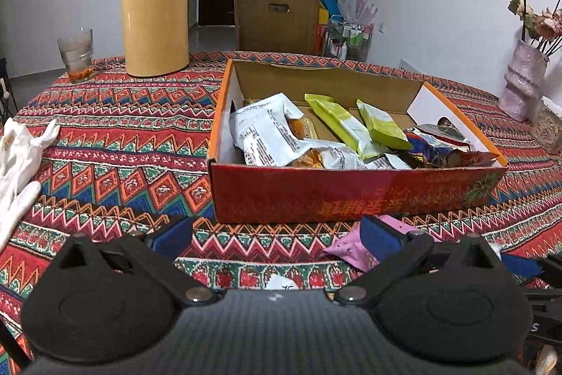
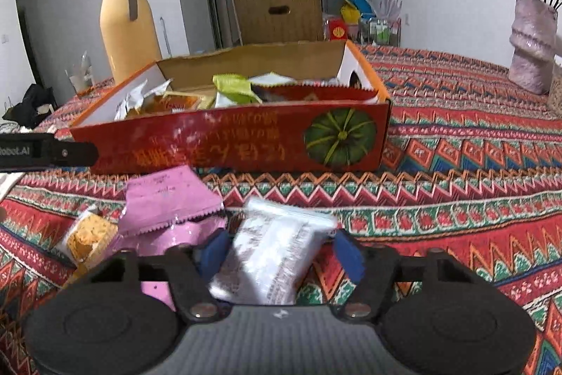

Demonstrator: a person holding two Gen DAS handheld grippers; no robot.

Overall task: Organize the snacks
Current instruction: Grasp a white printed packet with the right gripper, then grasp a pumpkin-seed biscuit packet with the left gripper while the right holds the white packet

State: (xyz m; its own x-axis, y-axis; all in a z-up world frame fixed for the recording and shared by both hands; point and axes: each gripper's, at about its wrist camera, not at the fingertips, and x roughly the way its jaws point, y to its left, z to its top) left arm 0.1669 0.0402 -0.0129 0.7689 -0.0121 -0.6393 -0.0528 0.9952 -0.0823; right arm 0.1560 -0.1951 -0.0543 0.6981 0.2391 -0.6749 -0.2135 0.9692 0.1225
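While we read both wrist views, we label as follows.
Silver packet (image 2: 270,255): on the surface, between our right gripper (image 2: 281,253) pads; blurred, so contact is uncertain, though the jaws look closed onto it.
Left gripper (image 1: 277,239): jaws spread, nothing between them.
Pink packet (image 2: 168,199): loose, just left of the silver one.
Red box (image 2: 228,143): beyond, part filled.
Handling: light, crinkly, slippery film; we judge a mid-body pinch safest.
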